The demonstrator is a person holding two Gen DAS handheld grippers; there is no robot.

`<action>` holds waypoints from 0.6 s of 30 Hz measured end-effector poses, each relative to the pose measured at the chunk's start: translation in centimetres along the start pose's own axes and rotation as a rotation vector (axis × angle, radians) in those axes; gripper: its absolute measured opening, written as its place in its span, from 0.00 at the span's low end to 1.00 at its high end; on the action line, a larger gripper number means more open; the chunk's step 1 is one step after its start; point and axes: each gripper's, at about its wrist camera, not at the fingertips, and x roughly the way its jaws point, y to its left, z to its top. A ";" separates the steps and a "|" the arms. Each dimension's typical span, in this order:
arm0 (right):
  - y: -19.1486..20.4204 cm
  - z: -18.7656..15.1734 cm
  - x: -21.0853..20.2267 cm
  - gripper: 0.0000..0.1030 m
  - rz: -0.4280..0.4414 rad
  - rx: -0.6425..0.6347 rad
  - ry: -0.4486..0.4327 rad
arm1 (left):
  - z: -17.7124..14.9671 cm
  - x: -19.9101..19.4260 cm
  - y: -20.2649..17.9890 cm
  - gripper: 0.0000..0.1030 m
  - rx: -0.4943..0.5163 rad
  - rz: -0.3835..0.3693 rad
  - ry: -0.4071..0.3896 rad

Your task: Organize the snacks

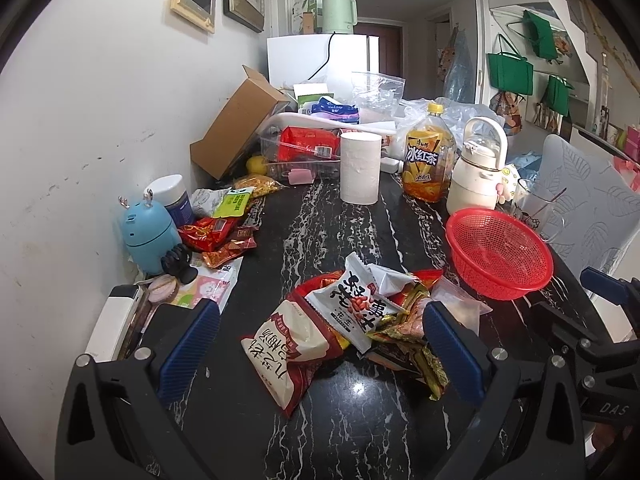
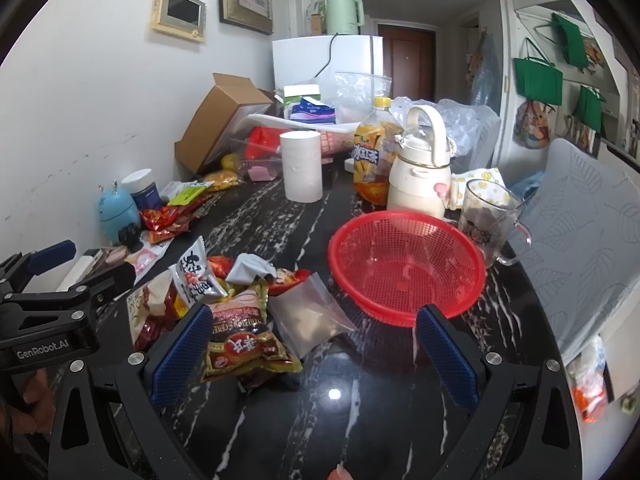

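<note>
A heap of snack packets (image 1: 348, 320) lies on the black marble table, also in the right wrist view as the packets (image 2: 224, 312). On top is a white peanut packet (image 1: 352, 304) beside a red-and-white plum packet (image 1: 292, 352). A green-and-red packet (image 2: 244, 352) and a clear bag (image 2: 308, 320) lie at the heap's near side. An empty red mesh basket (image 1: 500, 252) (image 2: 404, 264) stands to the right of the heap. My left gripper (image 1: 320, 344) is open, its fingers either side of the heap. My right gripper (image 2: 316, 352) is open in front of the basket, holding nothing.
More red packets (image 1: 216, 236) lie by the wall near a blue gadget (image 1: 148, 236). Behind stand a paper roll (image 1: 360, 168), an iced tea bottle (image 1: 428, 156), a cream flask (image 1: 480, 168), a glass mug (image 2: 488, 216), a cardboard box (image 1: 236, 124) and a clear tray (image 1: 296, 152).
</note>
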 end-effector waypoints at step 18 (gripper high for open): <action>0.0 -0.1 -0.3 1.00 -0.003 0.002 0.002 | -0.1 -0.4 -0.2 1.00 0.008 -0.006 -0.001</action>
